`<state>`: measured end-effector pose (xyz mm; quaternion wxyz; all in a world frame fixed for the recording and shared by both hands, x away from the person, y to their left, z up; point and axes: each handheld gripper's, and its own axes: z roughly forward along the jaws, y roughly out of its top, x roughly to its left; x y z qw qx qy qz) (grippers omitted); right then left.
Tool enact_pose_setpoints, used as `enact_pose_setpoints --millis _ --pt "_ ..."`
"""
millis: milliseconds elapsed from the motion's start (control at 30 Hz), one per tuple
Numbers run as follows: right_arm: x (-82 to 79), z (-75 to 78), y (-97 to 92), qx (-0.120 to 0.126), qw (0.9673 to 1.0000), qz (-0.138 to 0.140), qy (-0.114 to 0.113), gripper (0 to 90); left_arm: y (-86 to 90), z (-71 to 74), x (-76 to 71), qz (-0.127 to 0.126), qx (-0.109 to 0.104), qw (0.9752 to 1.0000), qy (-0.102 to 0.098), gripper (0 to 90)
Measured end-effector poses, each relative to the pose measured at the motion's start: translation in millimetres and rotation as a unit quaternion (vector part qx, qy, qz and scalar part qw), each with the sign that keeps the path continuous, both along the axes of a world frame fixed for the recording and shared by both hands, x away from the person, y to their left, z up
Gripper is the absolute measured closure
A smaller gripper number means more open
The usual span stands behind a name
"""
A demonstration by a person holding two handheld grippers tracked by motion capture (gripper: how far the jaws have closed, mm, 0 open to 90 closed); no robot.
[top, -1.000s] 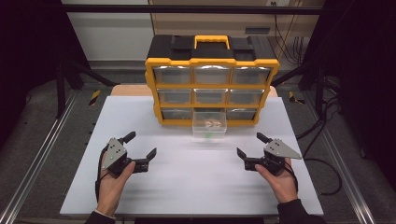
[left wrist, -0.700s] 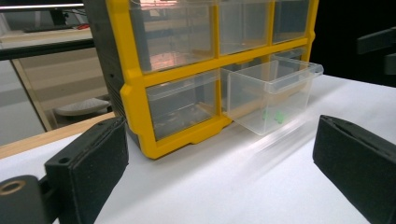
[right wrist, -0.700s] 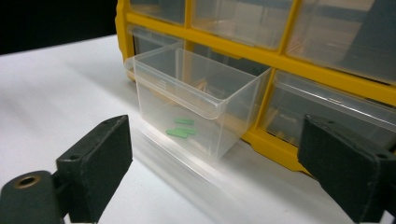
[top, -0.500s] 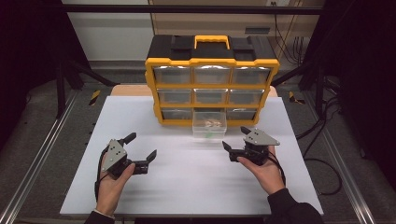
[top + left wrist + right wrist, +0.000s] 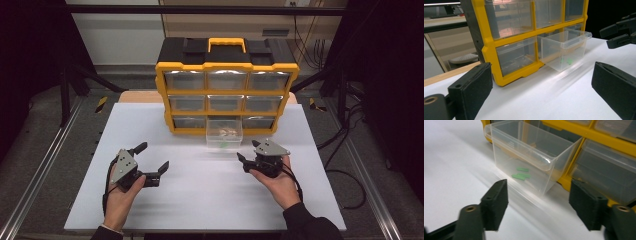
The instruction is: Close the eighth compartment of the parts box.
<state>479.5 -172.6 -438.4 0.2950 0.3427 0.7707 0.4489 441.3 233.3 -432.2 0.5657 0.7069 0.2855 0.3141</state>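
Since 1 s ago the right hand-held gripper (image 5: 248, 156) has shifted in from the right side of the surface (image 5: 200, 200) toward the middle, and it now sits just in front and to the right of the pulled-out drawer (image 5: 224, 134). Its jaws have just been closing, w/ nothing between them; they are partly spread, not pressed together. Left hand-held gripper (image 5: 151, 158) is in the same spot as before, jaws spread wide, nothing between them.

Near edge, high view: 2 forearms come in from the bottom, each hand wrapped around its gripper, both resting low over the white surface. Left one is well apart from the drawer; right one is near it but not touching.

Mid: the clear drawer sticks out of the bottom row, middle slot, of the yellow cabinet (image 5: 227, 66), standing on the surface. In the right gripper view the drawer (image 5: 529, 152) is just ahead of the jaws, w/ approx 3 small green pieces (image 5: 522, 174) lying on its floor. In the left gripper view the same drawer (image 5: 564, 47) shows ahead and to the right, w/ the right gripper's black jaws beyond it.

Far: the cabinet has 3 rows of 3 clear drawers, black top, yellow handle (image 5: 227, 43). The other 8 drawers are pushed in.
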Motion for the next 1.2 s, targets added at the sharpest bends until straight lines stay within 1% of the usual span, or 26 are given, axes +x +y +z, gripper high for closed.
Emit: enact_pose_setpoints --millis 67,100,133,200,267,367,433,533,600,667,700,800,867,900,933,1000,1067,1100,1133,1200 --pt "0.4 -3.0 0.4 -0.014 0.9998 -0.013 0.005 48.9 -0.1 0.4 -0.2 0.000 0.001 1.0000 -0.002 3.0" --pt "0.5 -5.7 0.1 -0.014 0.9997 -0.017 0.006 51.9 -0.1 0.5 -0.2 0.001 0.001 1.0000 -0.002 3.0" --pt "0.7 -8.2 0.0 -0.008 0.9997 -0.020 0.010 56.6 -0.1 0.5 -0.3 0.001 0.001 1.0000 -0.002 3.0" --pt "0.6 -12.5 -0.6 -0.010 0.9996 -0.024 0.012 64.1 0.1 0.3 -0.1 0.000 0.000 1.0000 -0.002 3.0" --pt "0.6 -14.1 -0.5 -0.009 0.9997 -0.019 0.014 72.7 -0.4 0.1 0.3 0.000 -0.001 1.0000 -0.001 3.1" --pt "1.1 -12.7 1.7 -0.009 0.9999 -0.006 0.012 80.6 -1.2 0.1 0.1 -0.003 0.002 1.0000 -0.002 3.0" --pt "2.2 -12.8 3.7 -0.008 0.9999 -0.003 0.014 84.3 -1.9 0.1 0.0 -0.004 0.000 1.0000 -0.003 3.0" --pt "4.0 -15.7 6.8 -0.006 0.9997 0.006 0.023 88.4 -2.2 1.3 -1.0 -0.001 -0.002 1.0000 -0.008 3.6" --pt "5.3 -16.6 8.6 -0.002 0.9995 0.022 0.021 90.0 -1.5 2.4 -1.1 0.000 -0.008 0.9999 -0.012 4.1" --pt "7.0 -16.4 11.0 -0.003 0.9994 0.024 0.023 90.0 -1.1 2.1 -0.6 -0.001 -0.008 0.9999 -0.011 3.9" --pt "8.4 -16.4 12.2 -0.001 0.9994 0.026 0.025 90.0 -0.9 1.2 0.2 -0.003 -0.010 0.9999 -0.005 3.8" --pt "11.6 -16.4 14.5 -0.003 0.9993 0.028 0.023 90.0 -1.7 1.1 0.5 -0.006 -0.009 0.9999 -0.005 3.4" --pt "15.7 -15.9 17.8 -0.003 0.9994 0.030 0.020 90.0 -3.8 0.2 0.8 -0.011 -0.005 0.9999 -0.002 3.1" --pt "16.9 -15.7 18.8 -0.006 0.9994 0.030 0.018 90.0 -4.6 -0.1 0.9 -0.011 -0.008 0.9999 -0.001 2.9" --pt "17.6 -15.6 19.8 -0.006 0.9994 0.030 0.018 90.0 -4.4 -0.1 0.9 -0.012 -0.004 0.9999 0.000 2.8" --pt "19.3 -15.5 20.3 -0.010 0.9995 0.029 0.013 90.0 -5.4 -0.7 0.8 -0.012 -0.007 0.9999 0.001 2.8" --pt "20.7 -16.3 20.6 -0.011 0.9995 0.026 0.014 90.0 -5.9 -1.3 1.0 -0.013 0.002 0.9999 0.004 2.8" --pt "21.3 -17.1 20.5 -0.014 0.9995 0.026 0.014 90.0 -6.5 -1.4 1.2 -0.014 0.002 0.9999 0.004 2.8" --pt "22.1 -18.2 20.6 -0.015 0.9994 0.027 0.014 90.0 -7.6 -1.5 1.3 -0.014 -0.003 0.9999 0.004 2.8" --pt "23.5 -19.5 20.8 -0.018 0.9994 0.026 0.014 90.0 -8.2 -1.5 1.6 -0.015 0.001 0.9999 0.004 2.8"
